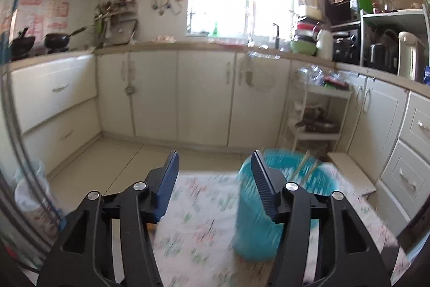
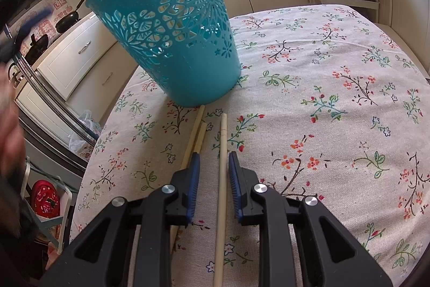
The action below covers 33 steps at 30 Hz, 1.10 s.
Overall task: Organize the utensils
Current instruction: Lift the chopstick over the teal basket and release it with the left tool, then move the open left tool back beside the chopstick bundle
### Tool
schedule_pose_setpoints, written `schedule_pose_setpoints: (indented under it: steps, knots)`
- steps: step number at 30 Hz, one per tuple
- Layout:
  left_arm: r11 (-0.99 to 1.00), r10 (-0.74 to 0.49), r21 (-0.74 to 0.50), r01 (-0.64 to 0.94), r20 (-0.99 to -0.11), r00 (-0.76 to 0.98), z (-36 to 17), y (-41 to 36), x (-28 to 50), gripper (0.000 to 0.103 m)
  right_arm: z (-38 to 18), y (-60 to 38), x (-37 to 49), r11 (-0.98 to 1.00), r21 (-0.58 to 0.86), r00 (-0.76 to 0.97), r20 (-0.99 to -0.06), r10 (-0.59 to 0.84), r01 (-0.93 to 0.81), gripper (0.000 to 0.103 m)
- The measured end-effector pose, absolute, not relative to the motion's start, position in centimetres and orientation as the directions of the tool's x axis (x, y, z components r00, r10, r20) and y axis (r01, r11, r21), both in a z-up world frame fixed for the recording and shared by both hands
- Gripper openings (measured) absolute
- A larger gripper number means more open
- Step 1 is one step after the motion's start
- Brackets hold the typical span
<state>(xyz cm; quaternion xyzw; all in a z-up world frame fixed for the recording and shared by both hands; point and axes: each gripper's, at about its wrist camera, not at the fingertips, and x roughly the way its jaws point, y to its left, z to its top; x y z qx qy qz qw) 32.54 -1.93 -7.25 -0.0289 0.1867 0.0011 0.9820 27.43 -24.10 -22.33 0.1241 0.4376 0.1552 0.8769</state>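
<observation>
We keep right gripper [image 2: 214, 166] narrow, astride 1 chopstick [image 2: 222, 152], unpinched; close squarely. Left gripper [image 1: 215, 166] wide, empty, near basket [image 1: 309, 179].

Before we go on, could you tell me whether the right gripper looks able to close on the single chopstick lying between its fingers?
Probably yes: the right gripper straddles the single chopstick with open jaws, nothing between pads and stick. The other chopsticks lie outside its left finger.

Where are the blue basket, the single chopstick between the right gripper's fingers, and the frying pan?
blue basket [image 2: 185, 66], right wrist view, lower wall.
single chopstick [image 2: 222, 152], right wrist view, mid shaft.
frying pan [image 1: 57, 41], left wrist view, bowl.
</observation>
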Motion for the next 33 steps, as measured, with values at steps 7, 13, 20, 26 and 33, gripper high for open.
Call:
schedule_pose_setpoints:
  steps: [7,13,20,26,33]
  knots:
    - [0.995,-0.073,-0.096,0.012,-0.659,0.749,-17.1,-0.4,32.4,0.060,-22.3,-23.8,27.3,0.927,0.338,0.572,-0.734,0.367,-0.162,0.022]
    - [0.997,-0.080,-0.066,0.046,-0.736,0.672,-20.4,-1.0,32.7,0.067,-21.9,-22.6,26.6,0.952,0.264,0.577,-0.758,0.305,-0.157,0.024]
    - [0.997,-0.070,-0.037,0.064,-0.740,0.669,-20.5,-2.1,33.0,0.078,-21.8,-21.6,26.7,0.978,0.172,0.593,-0.778,0.209,-0.119,0.011]
    - [0.998,-0.062,-0.025,0.065,-0.748,0.661,-20.5,-2.5,33.3,0.080,-21.5,-21.4,26.6,0.979,0.152,0.578,-0.790,0.203,-0.136,0.019]
    - [0.998,-0.054,-0.017,0.063,-0.752,0.656,-20.6,-2.7,33.4,0.081,-21.5,-21.2,26.6,0.980,0.122,0.591,-0.783,0.193,-0.159,0.019]
